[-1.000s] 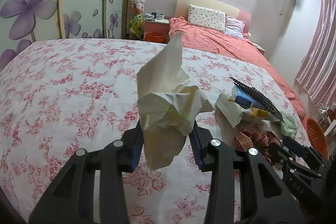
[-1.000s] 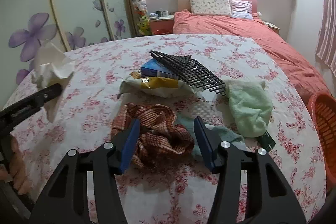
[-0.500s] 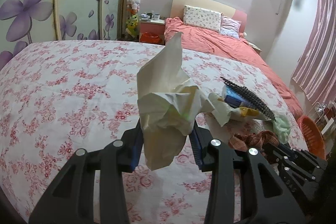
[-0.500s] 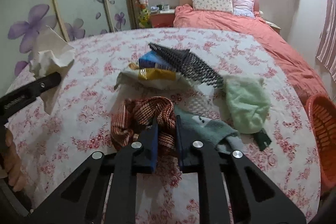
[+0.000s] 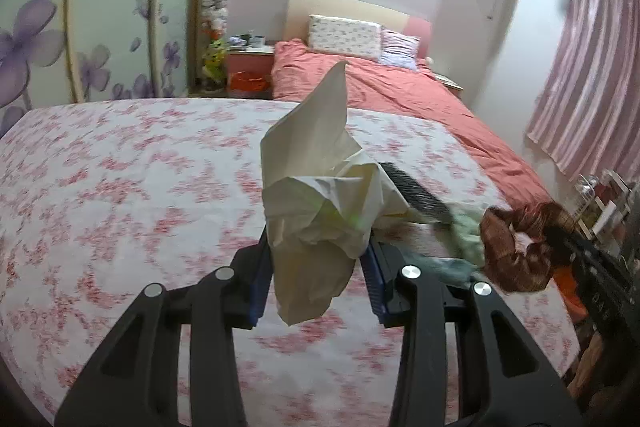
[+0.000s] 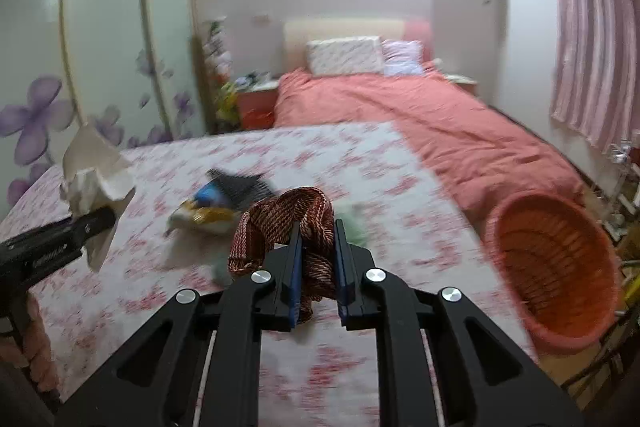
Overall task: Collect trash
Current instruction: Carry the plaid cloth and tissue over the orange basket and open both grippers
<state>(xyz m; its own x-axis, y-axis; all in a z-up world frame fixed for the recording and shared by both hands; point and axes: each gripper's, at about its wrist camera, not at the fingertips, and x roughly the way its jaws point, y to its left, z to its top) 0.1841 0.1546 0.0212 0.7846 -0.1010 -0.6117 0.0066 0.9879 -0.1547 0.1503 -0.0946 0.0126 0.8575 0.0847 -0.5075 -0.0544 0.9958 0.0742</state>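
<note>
Gripping one tissue, one cloth.

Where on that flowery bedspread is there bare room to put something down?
The flowered bedspread lies bare across its whole wardrobe side, and along the near edge below the jaws. It is crowded toward the orange basket: a black mesh piece, wrappers and a pale green cloth are heaped together there.
</note>
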